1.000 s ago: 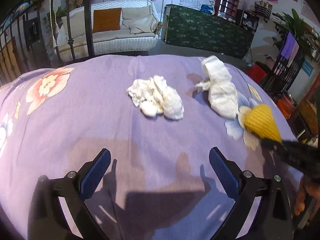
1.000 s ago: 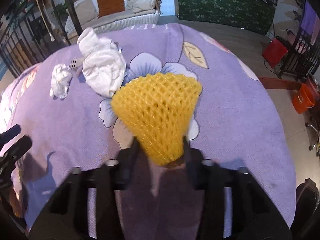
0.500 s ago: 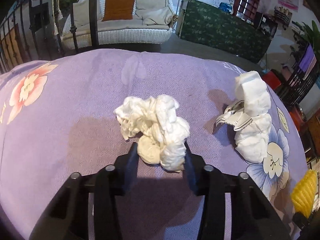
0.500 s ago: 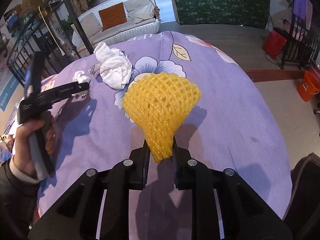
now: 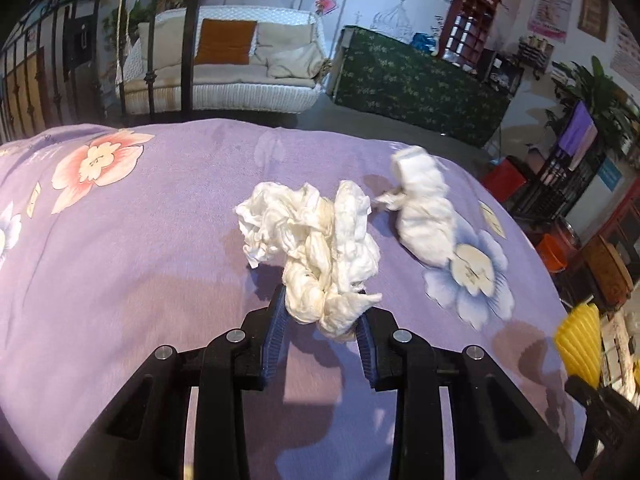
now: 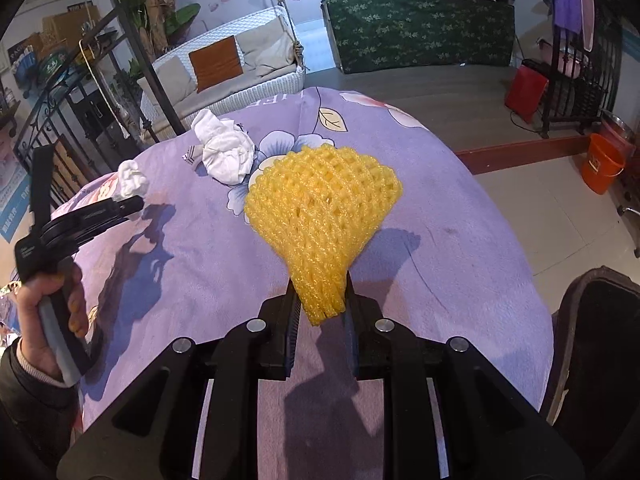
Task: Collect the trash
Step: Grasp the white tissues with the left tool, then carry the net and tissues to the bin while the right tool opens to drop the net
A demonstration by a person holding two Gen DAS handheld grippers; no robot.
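A crumpled white tissue wad sits between the blue pads of my left gripper. The jaws are closing on it and it hangs just above the purple floral tablecloth. A second, larger white wad lies on the cloth to its right. My right gripper is shut on the narrow end of a yellow foam fruit net, held above the table. In the right wrist view the left gripper shows at far left with its tissue, and the larger wad lies beyond.
A person's hand grips the left tool's handle. A dark open container stands beside the table at lower right. An orange bucket and a red box are on the floor; a white wicker sofa stands behind.
My left gripper moved forward, closed from wide open onto the tissue wad and lifted it. The right gripper tightened on the yellow net and carried it up off the cloth.
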